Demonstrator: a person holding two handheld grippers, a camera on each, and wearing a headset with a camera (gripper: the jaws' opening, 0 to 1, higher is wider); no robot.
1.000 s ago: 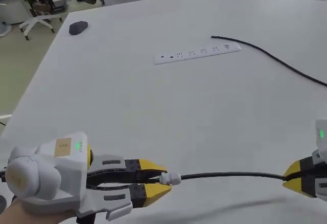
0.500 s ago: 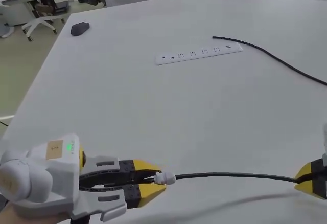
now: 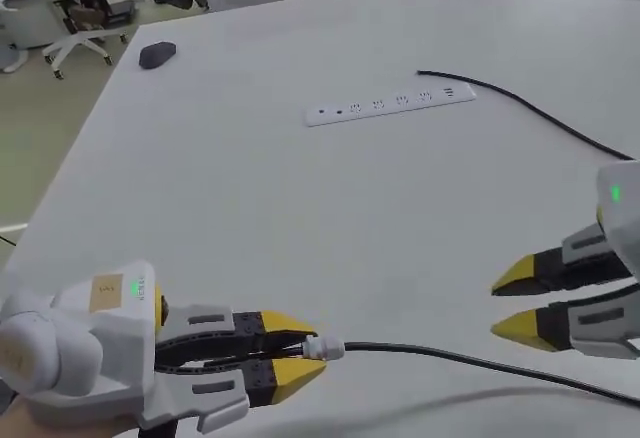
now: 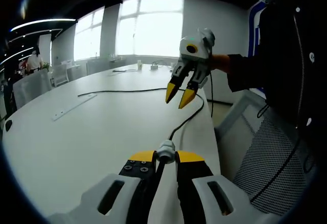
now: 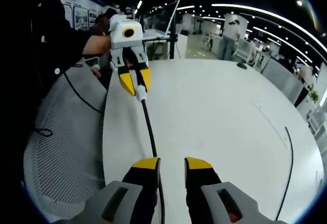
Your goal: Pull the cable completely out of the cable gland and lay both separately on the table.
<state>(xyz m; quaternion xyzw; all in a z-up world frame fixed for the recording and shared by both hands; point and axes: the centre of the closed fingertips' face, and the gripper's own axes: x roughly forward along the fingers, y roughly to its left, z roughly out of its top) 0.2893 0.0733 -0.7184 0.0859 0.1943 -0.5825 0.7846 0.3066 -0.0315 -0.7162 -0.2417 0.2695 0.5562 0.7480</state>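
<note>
White plastic cable gland (image 3: pixel 325 349), small and light, sits pinched at the tips of my left gripper (image 4: pixel 166 157), over the near part of the table (image 3: pixel 300 198). A black cable (image 3: pixel 470 361) runs out of it to the right. It looks thin and limp, and is probably snug in the seal. My right gripper (image 3: pixel 497 308) hovers above the cable, jaws wide and empty. I would grip the cable close to the gland. A power strip (image 3: pixel 390 103) lies well beyond.

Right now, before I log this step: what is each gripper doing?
The left gripper is shut on the cable gland, with the cable in it.
The right gripper is open, holding nothing.
</note>
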